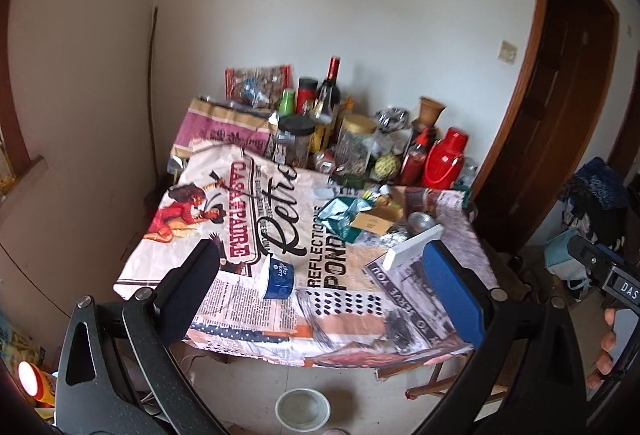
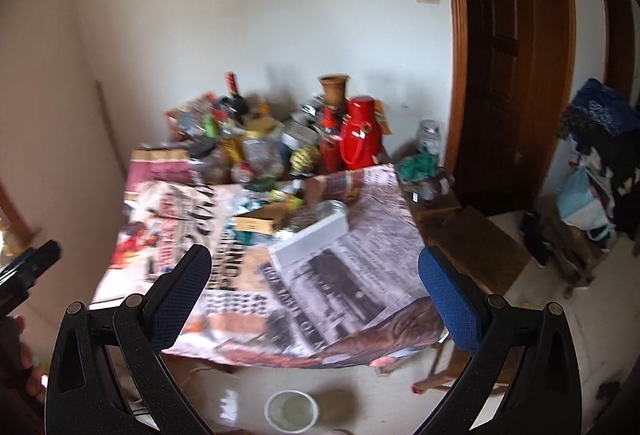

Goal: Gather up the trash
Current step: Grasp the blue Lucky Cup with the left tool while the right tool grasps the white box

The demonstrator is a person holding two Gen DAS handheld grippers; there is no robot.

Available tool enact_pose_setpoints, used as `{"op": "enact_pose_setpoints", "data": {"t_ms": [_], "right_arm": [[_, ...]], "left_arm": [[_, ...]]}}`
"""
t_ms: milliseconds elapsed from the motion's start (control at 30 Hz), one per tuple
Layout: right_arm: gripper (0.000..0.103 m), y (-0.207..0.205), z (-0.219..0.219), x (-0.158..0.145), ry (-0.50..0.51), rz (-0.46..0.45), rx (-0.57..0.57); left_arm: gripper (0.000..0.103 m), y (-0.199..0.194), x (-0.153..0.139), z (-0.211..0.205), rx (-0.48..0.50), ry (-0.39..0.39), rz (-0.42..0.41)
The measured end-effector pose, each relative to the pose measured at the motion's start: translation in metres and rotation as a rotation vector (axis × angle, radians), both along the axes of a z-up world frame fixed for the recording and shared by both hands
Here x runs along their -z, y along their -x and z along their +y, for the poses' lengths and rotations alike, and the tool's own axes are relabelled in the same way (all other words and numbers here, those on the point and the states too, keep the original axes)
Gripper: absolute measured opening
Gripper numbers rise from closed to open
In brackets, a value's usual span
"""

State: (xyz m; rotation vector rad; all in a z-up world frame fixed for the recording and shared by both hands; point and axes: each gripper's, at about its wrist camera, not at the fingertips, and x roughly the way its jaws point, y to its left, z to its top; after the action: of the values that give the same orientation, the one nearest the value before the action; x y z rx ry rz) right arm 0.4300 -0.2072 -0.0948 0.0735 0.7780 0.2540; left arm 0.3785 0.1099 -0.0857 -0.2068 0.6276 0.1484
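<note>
A blue and white yogurt cup lies on its side on the printed tablecloth, near the table's front edge. Behind it sits a litter pile: a crumpled green wrapper, a flat cardboard box, foil and a white box. My left gripper hangs open in front of the table, the cup showing between its fingers. My right gripper is open and holds nothing; the white box and cardboard box lie beyond it. That view is blurred and the cup does not show.
Jars, bottles and a red thermos crowd the table's back edge by the wall. A white bowl stands on the floor below the front edge. A wooden bench and a dark door are to the right.
</note>
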Motion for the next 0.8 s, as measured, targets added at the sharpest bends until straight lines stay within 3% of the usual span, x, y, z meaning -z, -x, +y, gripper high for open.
{"op": "enact_pose_setpoints", "data": {"t_ms": [367,567,800], "right_arm": [[0.103,-0.094,0.066,0.08,0.009,0.193,0.119],[0.101,-0.144,0.101,0.144,0.064,0.293,0.216],[0.087,-0.175,0.115,0.199,0.019,0.443,0.271]], "left_arm": [[0.085,-0.106,0.088,0.055,0.113,0.069,0.251],[0.085,-0.149,0.144,0.067,0.173,0.052,0.403],[0.083,-0.171,0.196,0.066,0.147,0.019,0.505]]}}
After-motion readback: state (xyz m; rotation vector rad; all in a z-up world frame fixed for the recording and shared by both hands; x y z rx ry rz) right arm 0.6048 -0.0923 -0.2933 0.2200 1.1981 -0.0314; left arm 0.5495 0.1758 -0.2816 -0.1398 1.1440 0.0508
